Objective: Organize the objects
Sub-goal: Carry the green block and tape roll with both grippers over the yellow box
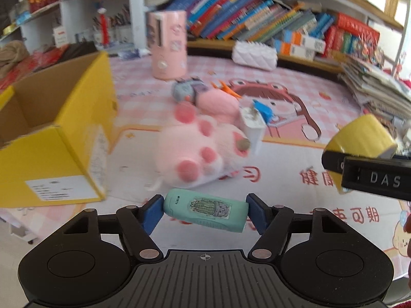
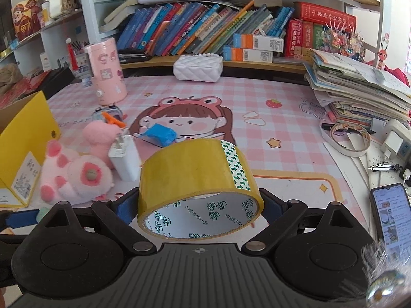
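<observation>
Yellow cardboard box (image 1: pixel 59 138), open-topped, is the landmark. Left gripper (image 1: pixel 205 211) pinches a mint eraser-like case (image 1: pixel 205 211), just right of the box's front corner. Right gripper (image 2: pixel 200 205) clamps a yellow tape roll (image 2: pixel 200 184), well right of the box. Best carry each over the rim before releasing. Case: cactus sticker, held crosswise, slightly tilted.

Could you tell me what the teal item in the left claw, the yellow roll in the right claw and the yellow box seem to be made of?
Teal item: apparently smooth matte plastic, with a printed sticker.
Yellow roll: glossy translucent packing tape on what looks like a printed paper core.
Yellow box: seemingly corrugated cardboard, yellow outside and raw brown inside, with a white label.
</observation>
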`<state>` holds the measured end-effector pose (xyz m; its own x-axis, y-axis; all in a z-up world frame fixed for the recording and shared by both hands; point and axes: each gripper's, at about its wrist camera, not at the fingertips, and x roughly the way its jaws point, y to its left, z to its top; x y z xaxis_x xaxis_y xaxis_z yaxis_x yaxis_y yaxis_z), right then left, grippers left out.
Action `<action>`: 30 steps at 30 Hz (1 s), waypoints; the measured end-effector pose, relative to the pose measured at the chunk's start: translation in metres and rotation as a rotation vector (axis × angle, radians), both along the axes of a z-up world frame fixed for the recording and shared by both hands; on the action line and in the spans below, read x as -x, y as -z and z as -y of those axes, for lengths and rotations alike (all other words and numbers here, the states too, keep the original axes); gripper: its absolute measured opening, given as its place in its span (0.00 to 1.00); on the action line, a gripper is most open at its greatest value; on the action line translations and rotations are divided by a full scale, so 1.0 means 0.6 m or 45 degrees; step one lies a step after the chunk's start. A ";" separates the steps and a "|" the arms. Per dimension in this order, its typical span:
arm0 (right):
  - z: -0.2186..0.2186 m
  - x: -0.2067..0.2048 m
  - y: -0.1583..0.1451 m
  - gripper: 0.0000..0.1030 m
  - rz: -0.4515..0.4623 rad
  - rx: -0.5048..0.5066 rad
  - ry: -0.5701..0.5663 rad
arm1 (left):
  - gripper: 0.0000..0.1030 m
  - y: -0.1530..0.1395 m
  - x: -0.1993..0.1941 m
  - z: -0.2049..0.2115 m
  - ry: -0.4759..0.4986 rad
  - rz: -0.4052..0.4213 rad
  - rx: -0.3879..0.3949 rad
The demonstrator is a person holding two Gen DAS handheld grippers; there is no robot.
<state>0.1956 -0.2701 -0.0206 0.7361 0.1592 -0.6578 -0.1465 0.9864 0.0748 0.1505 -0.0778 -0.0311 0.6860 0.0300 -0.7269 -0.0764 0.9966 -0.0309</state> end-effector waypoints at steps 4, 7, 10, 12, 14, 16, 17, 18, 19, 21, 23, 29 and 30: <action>-0.031 0.017 -0.008 0.91 -0.013 -0.015 -0.016 | 0.68 -0.014 0.029 -0.041 -0.046 0.045 0.011; -0.062 0.034 -0.010 0.91 -0.033 -0.022 -0.038 | 0.68 -0.021 0.053 -0.074 -0.076 0.069 0.018; -0.101 0.058 -0.013 0.91 -0.034 -0.019 -0.075 | 0.68 -0.025 0.080 -0.110 -0.104 0.079 0.022; -0.129 0.074 -0.016 0.91 -0.032 -0.018 -0.099 | 0.68 -0.026 0.099 -0.138 -0.127 0.081 0.026; -0.159 0.091 -0.018 0.91 -0.031 -0.012 -0.126 | 0.68 -0.028 0.119 -0.167 -0.157 0.083 0.028; -0.189 0.109 -0.020 0.91 -0.034 -0.008 -0.153 | 0.68 -0.032 0.140 -0.197 -0.189 0.082 0.034; -0.203 0.119 -0.020 0.91 -0.038 -0.006 -0.165 | 0.68 -0.034 0.149 -0.211 -0.200 0.085 0.036; -0.217 0.129 -0.021 0.91 -0.041 -0.006 -0.177 | 0.68 -0.037 0.160 -0.224 -0.208 0.093 0.037; -0.231 0.139 -0.023 0.91 -0.041 -0.006 -0.192 | 0.68 -0.039 0.169 -0.236 -0.215 0.099 0.037; -0.257 0.158 -0.024 0.91 -0.042 -0.006 -0.214 | 0.68 -0.044 0.185 -0.259 -0.223 0.107 0.036; -0.280 0.175 -0.024 0.91 -0.046 -0.011 -0.222 | 0.68 -0.046 0.202 -0.278 -0.220 0.112 0.030; -0.336 0.224 -0.020 0.91 -0.058 -0.028 -0.221 | 0.68 -0.048 0.245 -0.329 -0.210 0.122 0.019; -0.344 0.232 -0.019 0.91 -0.061 -0.031 -0.219 | 0.68 -0.047 0.252 -0.335 -0.204 0.121 0.017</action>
<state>0.0563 -0.0640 -0.0094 0.6645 0.2967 -0.6859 -0.3090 0.9448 0.1094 -0.0008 0.1235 -0.0028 0.7386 0.1354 -0.6604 -0.2304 0.9713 -0.0585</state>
